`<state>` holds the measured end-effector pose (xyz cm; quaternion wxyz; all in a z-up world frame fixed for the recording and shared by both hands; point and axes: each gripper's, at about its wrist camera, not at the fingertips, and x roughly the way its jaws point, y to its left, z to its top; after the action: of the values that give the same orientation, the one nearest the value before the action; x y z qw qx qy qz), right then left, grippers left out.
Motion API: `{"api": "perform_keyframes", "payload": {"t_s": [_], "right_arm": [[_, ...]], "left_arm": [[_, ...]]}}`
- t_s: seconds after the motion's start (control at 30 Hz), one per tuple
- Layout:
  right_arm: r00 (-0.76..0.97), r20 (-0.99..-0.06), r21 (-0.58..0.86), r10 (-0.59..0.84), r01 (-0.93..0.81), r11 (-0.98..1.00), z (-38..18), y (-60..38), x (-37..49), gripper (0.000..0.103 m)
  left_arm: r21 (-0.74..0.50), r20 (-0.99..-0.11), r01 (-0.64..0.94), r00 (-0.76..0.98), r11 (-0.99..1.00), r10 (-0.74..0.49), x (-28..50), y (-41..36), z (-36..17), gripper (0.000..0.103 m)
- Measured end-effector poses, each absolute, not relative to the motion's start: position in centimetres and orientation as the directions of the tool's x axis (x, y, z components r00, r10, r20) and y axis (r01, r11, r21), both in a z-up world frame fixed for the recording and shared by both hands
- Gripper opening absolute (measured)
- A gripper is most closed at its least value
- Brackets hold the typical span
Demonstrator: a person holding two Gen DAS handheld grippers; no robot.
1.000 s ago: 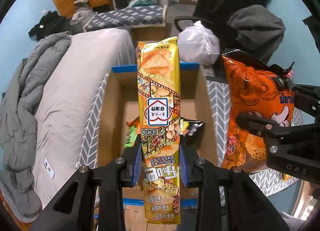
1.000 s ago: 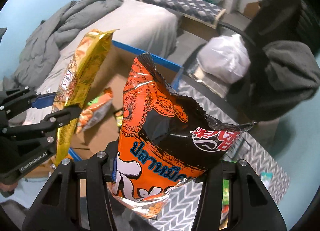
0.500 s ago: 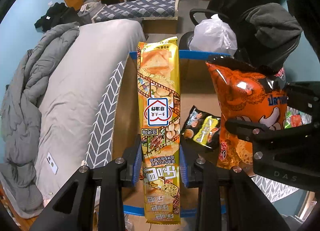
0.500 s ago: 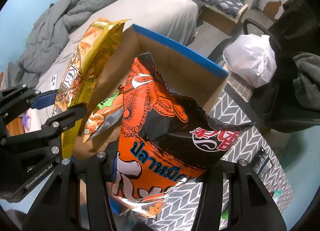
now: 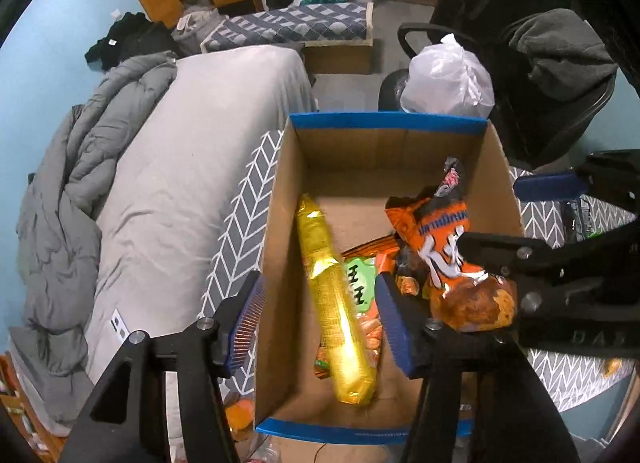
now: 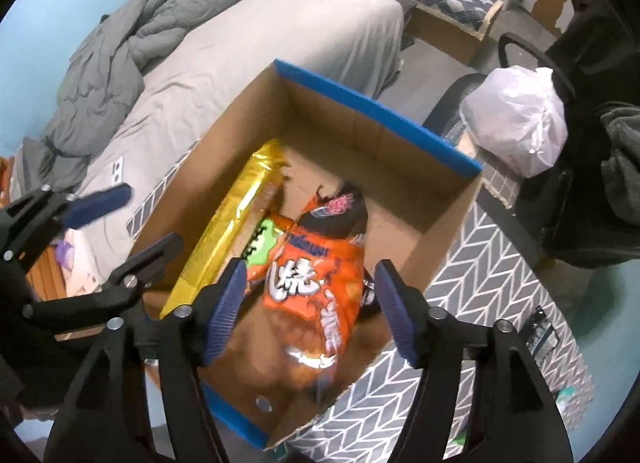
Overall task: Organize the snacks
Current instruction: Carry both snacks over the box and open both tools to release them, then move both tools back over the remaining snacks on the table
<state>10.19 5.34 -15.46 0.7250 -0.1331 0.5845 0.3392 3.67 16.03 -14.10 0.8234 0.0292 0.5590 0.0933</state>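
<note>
Snacks lie loose in the cardboard box [image 5: 400, 143] under both tongs: a glossy gold cracker pack [image 5: 340, 303] below the left tongs [image 5: 320, 323], a crinkled orange bag [image 6: 308, 295] below the right tongs [image 6: 308, 307]. Both tongs, just opening, hold nothing. Only the right view shows the bag's white lettering unobstructed.

**Foil shine against plain cardboard**

The box [image 5: 384, 151] is matt brown cardboard, raw-looking inside, its rims edged in smooth blue tape. Inside it, the long gold packet [image 5: 340, 303] flashes glossy metallic foil, crinkled and throwing hard glare. The orange bag [image 6: 312, 287] is slick printed plastic film with white highlights on its creases. Both grippers, left [image 5: 320, 323] and right [image 6: 308, 303], show matt black plastic with small bright metal screws and ribbed blue pads [image 6: 224, 303]. The bed's sheet [image 5: 180, 167] is soft matt grey cloth; the white sack [image 5: 448, 79] is thin, wrinkled, semi-glossy plastic.
</note>
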Motion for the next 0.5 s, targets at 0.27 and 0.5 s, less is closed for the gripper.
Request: {"api": "perform_keyframes", "payload": {"t_s": [0.27, 0.5], "right_arm": [[0.162, -0.939, 0.127, 0.302, -0.655, 0.745, -13.7, 4.0, 10.3, 0.073], [0.195, -0.936, 0.098, 0.292, -0.654, 0.750, -12.5, 2.2, 9.7, 0.074]], "left_arm": [[0.184, -0.904, -0.099, 0.374, 0.978, 0.208, 3.2, 15.2, -12.8, 0.058], [0.166, -0.904, -0.090, 0.383, 0.982, 0.188, 3.1, 13.9, -11.7, 0.059]]}}
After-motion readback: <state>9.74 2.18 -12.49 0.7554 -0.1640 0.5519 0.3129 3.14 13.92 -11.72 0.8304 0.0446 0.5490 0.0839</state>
